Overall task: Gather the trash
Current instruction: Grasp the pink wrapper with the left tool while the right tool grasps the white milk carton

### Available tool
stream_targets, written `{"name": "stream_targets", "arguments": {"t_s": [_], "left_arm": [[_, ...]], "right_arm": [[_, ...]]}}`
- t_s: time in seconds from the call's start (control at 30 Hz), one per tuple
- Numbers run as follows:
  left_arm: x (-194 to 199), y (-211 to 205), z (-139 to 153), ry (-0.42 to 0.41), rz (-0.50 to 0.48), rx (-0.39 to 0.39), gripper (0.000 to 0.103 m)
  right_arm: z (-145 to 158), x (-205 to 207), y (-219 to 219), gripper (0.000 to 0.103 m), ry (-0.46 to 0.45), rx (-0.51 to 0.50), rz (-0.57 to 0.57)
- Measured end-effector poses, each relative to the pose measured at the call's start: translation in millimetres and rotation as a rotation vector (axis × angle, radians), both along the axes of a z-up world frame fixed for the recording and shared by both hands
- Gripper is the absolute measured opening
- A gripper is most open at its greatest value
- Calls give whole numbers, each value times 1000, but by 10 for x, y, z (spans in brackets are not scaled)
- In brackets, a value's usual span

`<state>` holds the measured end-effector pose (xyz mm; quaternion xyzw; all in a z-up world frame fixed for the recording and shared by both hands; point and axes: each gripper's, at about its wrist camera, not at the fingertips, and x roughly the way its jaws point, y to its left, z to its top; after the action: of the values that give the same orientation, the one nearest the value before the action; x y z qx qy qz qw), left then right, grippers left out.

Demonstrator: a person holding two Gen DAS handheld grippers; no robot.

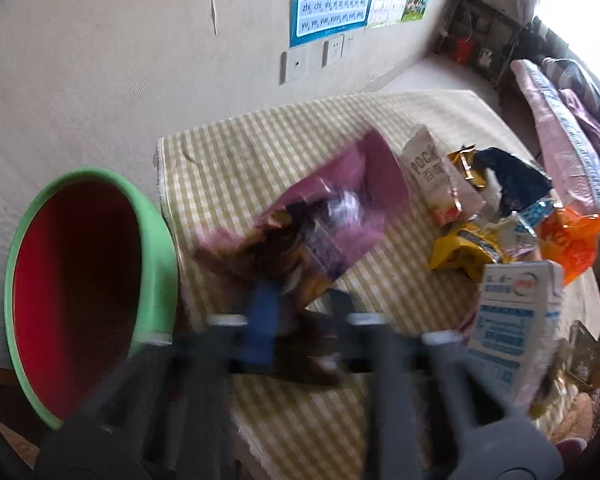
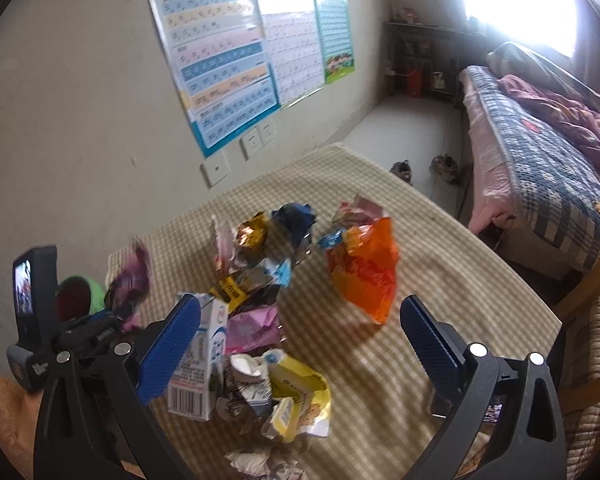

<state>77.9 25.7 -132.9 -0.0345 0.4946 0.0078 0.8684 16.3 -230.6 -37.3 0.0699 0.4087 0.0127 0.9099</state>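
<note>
Room: a bedroom with pale walls, learning charts (image 2: 220, 64) pinned above wall sockets (image 2: 256, 140), a bed with a checked quilt (image 2: 540, 168) along the far side and a bright window behind it.
Surface: a table under a beige-and-white gingham cloth (image 2: 440, 288), one edge against the wall.
Bin: a green bucket with a red inside (image 1: 84, 288) stands just beside the table's corner, by the wall; the right wrist view shows only a sliver of it past the left gripper.
Left gripper (image 1: 300, 320): its jaws are clamped on the lower end of a purple snack wrapper (image 1: 320, 216); the wrapper stands up from the fingers, blurred, near the table corner by the bucket. The right wrist view shows the same wrapper rising above that gripper at the left.
Right gripper (image 2: 300, 344): its blue-padded fingers (image 2: 168, 348) stand wide apart with nothing pressed between them, above the near part of the litter.
Trash pile: loose on the cloth, an upright white-and-blue milk carton (image 2: 198, 364), an orange plastic bag (image 2: 364, 276), a yellow crumpled wrapper (image 2: 296, 400), a pink wrapper (image 2: 248, 328), a gold wrapper (image 2: 252, 236) and a dark blue one (image 2: 294, 220).
Carton: touching the right gripper's left finger in its own view, though contact cannot be confirmed.
Floor: a pair of shoes (image 2: 424, 168) between table and bed.
</note>
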Motion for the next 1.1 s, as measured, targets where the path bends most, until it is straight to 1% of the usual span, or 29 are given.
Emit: {"name": "stream_targets", "arguments": {"t_s": [0.07,0.1,0.2,0.3,0.33,0.4,0.43,0.47,0.53,0.6,0.67,0.73,0.77,0.8,0.87,0.93,1.0,1.03,1.1], "left_arm": [[-99,50,100,-26,-4,-55,10],[-139,55,133,-34,-8,-71,10],[-209,98,244,-73,-25,-94,11],[-216,87,284,-90,-50,-100,11],[-216,68,299,-92,-60,-106,11],[-204,39,299,-91,-76,-102,11],[-206,13,297,-87,-81,-112,11],[-193,4,284,-83,-81,-103,11],[-192,13,252,-80,-76,-78,17],[-208,41,284,-97,-68,-97,38],[-214,39,331,-120,-70,-113,42],[-161,-5,348,-124,-90,-86,45],[-130,-30,347,-124,-100,-69,50],[-96,-48,336,-118,-111,-57,52],[-32,-76,304,-100,-119,-39,52],[38,-100,271,-93,-128,-18,56],[113,-134,226,-85,-141,12,63],[172,-157,176,-68,-152,36,63],[275,-174,88,-39,-153,78,63]], "right_arm": [[-19,0,67,96,10,2,24],[-30,-1,107,96,16,4,38],[-99,6,260,96,43,18,96],[-141,1,356,96,56,45,130],[-152,5,382,94,59,56,141],[-188,33,494,81,75,87,192],[-204,46,557,80,79,87,212],[-222,52,611,79,84,75,227],[-287,84,719,79,100,29,239],[-364,101,768,75,123,28,245],[-433,103,787,72,140,32,253],[-507,99,793,69,157,24,255],[-539,100,799,68,162,16,255],[-566,105,799,68,166,11,255],[-624,120,787,68,185,13,244],[-667,123,739,68,192,17,227],[-695,122,716,66,199,39,233],[-693,118,713,64,190,43,237],[-655,95,693,49,173,67,242]]}}
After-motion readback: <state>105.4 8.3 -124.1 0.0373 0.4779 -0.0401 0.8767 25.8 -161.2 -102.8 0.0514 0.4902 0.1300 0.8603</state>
